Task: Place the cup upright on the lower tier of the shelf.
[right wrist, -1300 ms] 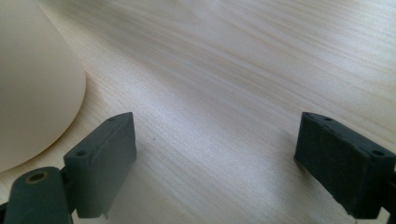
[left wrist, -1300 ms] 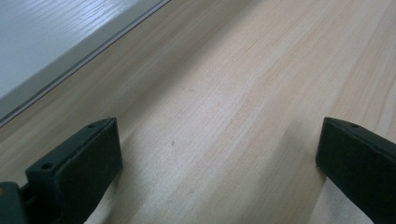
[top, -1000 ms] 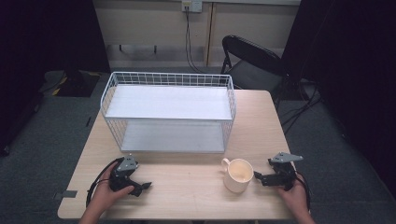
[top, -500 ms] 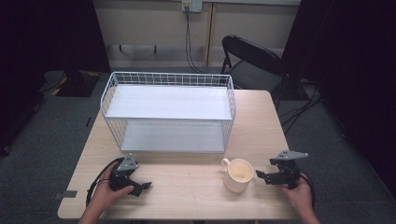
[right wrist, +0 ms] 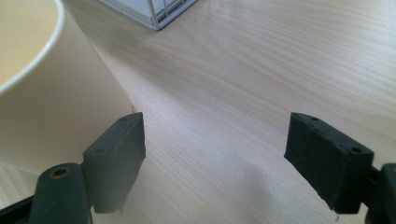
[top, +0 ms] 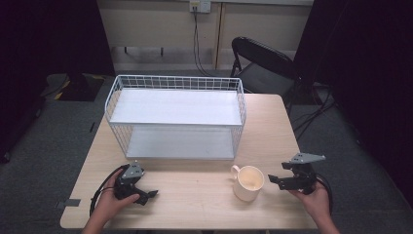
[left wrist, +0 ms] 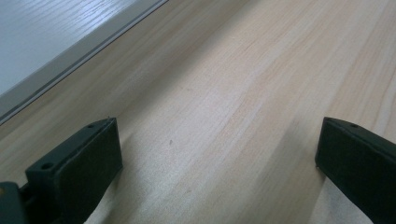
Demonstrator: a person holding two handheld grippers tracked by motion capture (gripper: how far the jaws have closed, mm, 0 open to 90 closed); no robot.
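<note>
- The desk (top: 195,190) carries everything: a light wooden top with a white wire basket (top: 176,116) set across its far half, reaching close to the far edge and open toward the person.
- The basket is the biggest thing to hit. Its near right corner shows in the right gripper view (right wrist: 156,11) just beyond the mug, so I judge a hasty lift could clip the wire there.
- The cream mug (top: 249,182) stands upright near the desk's near edge, right of centre, its handle pointing toward the left edge. It looks empty, so it is probably light and easy to push.
- The likeliest slip: the right gripper (top: 278,181) sits just beside the mug's right wall, and in its own view the mug (right wrist: 51,88) lies off to one side of the jaws, not between them. Closing from here would, I think, shove or tip the mug rather than seize it.
- That right gripper is held in the right hand (top: 311,195) near the near right corner, jaws wide apart, empty and aimed at the mug.
- The left gripper (top: 141,194) is held low by the left hand (top: 111,202) near the near left corner, well apart from the mug; its jaws also stand spread over bare wood, holding nothing.
</note>
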